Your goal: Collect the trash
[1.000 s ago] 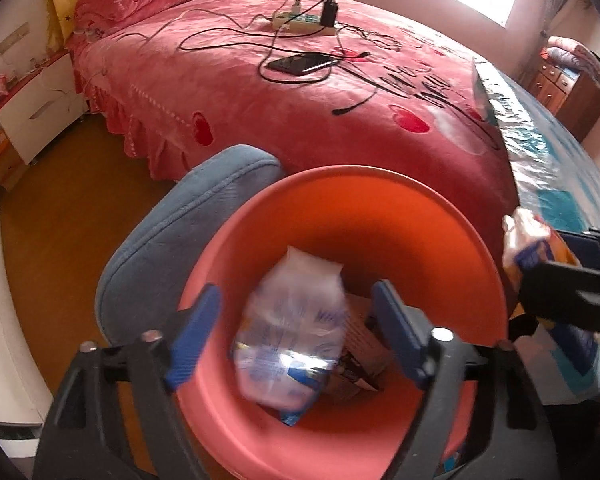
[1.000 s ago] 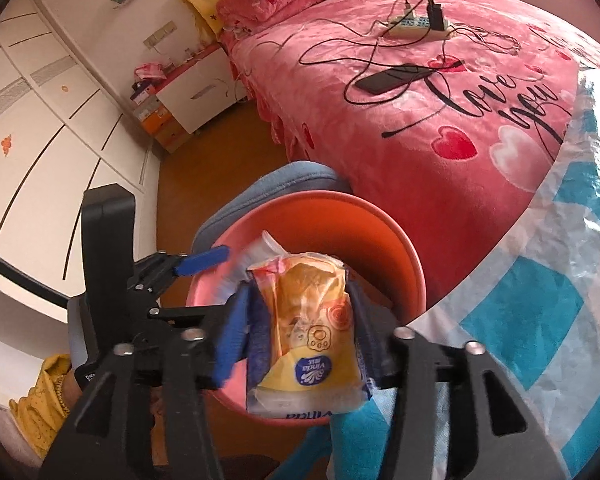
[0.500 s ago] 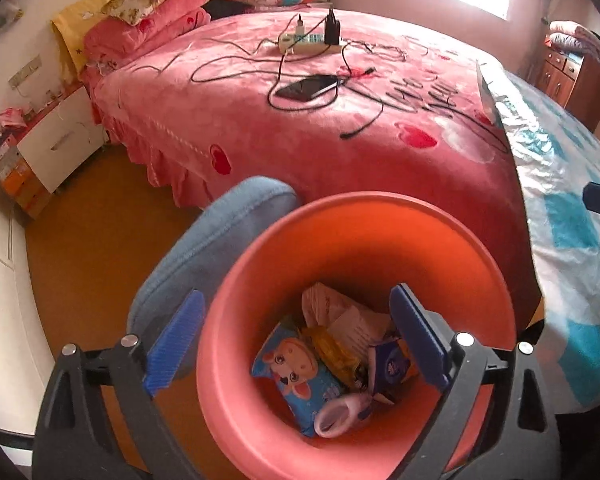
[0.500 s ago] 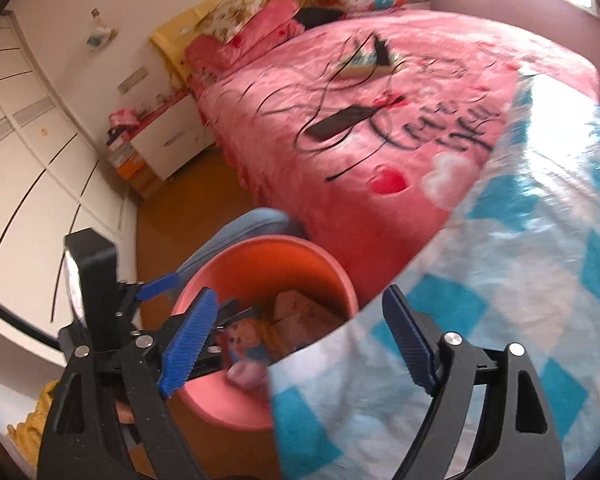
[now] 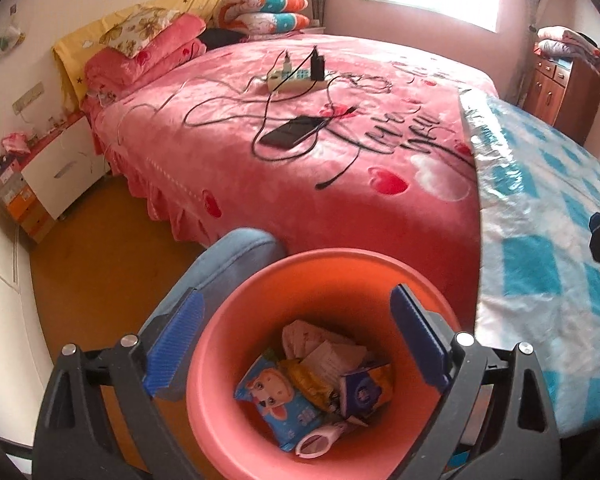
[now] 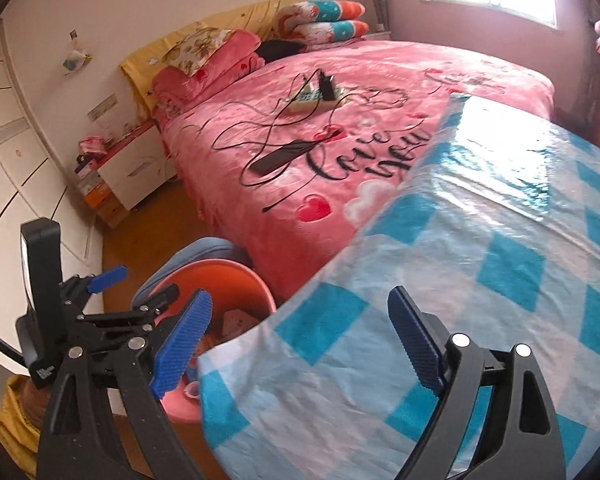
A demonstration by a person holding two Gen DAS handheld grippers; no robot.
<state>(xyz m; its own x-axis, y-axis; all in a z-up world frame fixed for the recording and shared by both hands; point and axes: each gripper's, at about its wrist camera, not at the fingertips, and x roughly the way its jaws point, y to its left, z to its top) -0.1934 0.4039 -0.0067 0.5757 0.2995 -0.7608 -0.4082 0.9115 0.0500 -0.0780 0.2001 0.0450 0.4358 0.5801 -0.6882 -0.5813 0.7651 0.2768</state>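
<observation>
The orange bin (image 5: pixel 340 258) stands on the floor at the bed's corner. In it lie a blue cartoon packet (image 5: pixel 278 398), a yellow wrapper (image 5: pixel 308 380), crumpled white paper (image 5: pixel 328 354) and a purple packet (image 5: pixel 364 390). My left gripper (image 5: pixel 296 340) hangs open above the bin's mouth with nothing between its blue pads. In the right wrist view the left gripper (image 6: pixel 136 286) shows at the left over the bin (image 6: pixel 220 272). My right gripper (image 6: pixel 300 344) is open and empty over the blue-checked sheet (image 6: pixel 500 264). No trash shows on that sheet.
A blue padded seat (image 5: pixel 228 256) touches the bin's far left side. On the pink bed (image 5: pixel 260 168) lie a power strip (image 5: pixel 296 78), a phone (image 5: pixel 292 132) and cables. A white nightstand (image 5: pixel 60 164) stands at the left, a wooden cabinet (image 5: pixel 560 84) at the right.
A clear packet dropped from the left gripper into the bin. The right gripper let go of a yellow packet, opened wide and swung right over the checked sheet. The left gripper rose.
</observation>
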